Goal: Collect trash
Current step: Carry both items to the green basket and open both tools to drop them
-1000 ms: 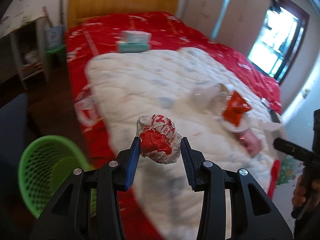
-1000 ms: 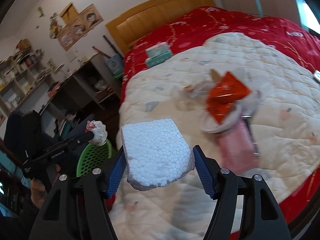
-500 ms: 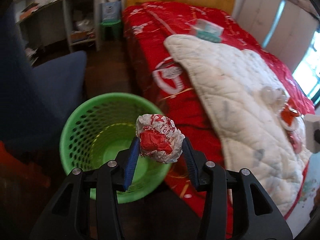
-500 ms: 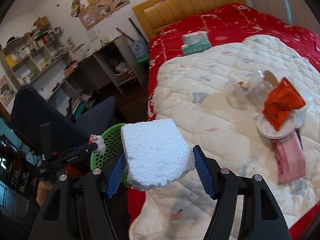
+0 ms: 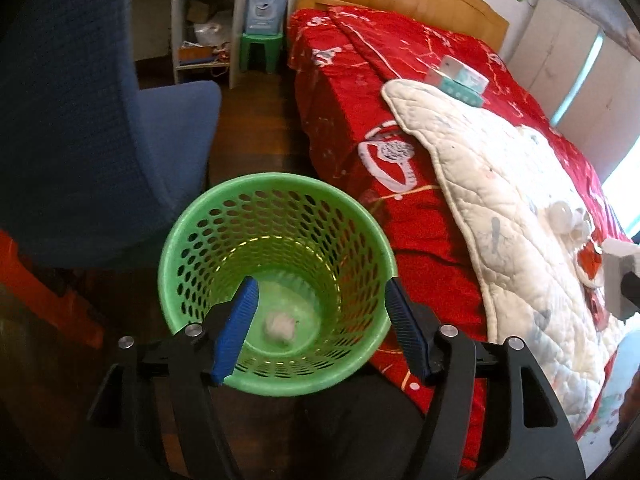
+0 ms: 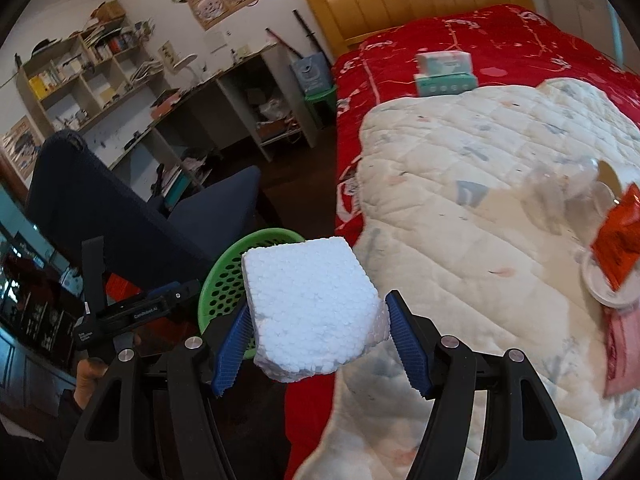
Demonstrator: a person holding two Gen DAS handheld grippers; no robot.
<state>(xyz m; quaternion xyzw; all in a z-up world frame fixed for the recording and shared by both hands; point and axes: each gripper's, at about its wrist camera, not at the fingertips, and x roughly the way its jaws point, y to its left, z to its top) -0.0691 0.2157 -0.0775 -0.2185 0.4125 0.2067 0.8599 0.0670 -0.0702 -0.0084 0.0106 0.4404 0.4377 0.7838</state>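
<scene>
Left tool (image 5: 320, 308) over green mesh basket (image 5: 276, 288), jaws apart, nothing between; right tool (image 6: 316, 320) clamped on white foam block (image 6: 312, 308).

Left jaws have just been opening; crumpled wrapper ball (image 5: 280, 326) lies on the basket bottom. Basket stands on the floor between blue chair (image 5: 100, 120) and red bed (image 5: 360, 100). Foam block hangs above the bed's edge, near the basket. More trash on the white quilt (image 6: 480, 220): orange packet (image 6: 620, 240) on a white lid, clear plastic cup (image 6: 560, 188), pink packet (image 6: 624, 344). Tissue box (image 6: 444, 74) farther up the bed.

Soft daylight from a glaring window (image 5: 624, 196) at right, dim floor, fisheye-bent dark corners, slight blur.
</scene>
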